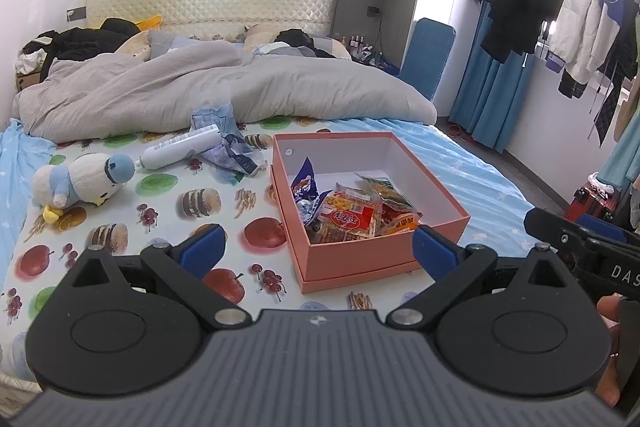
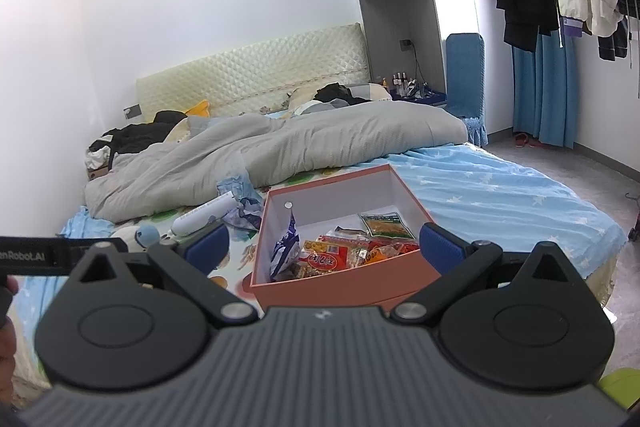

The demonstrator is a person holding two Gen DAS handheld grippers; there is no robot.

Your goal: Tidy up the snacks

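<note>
The pink box [image 1: 372, 227] sits on the bed [image 1: 460, 163], centre-right in the left wrist view and dead centre in the right, its snack packets [image 2: 340, 255] piled against the near wall. Both the left hand-held gripper [image 1: 318, 249] and right hand-held gripper [image 2: 324, 247] hover spread wide and empty, just short of the near rim. Neither looks clearly nearer. Open sheet lies to the right; a plush toy [image 1: 80, 183] and bottle [image 1: 180, 147] crowd the left.
</note>
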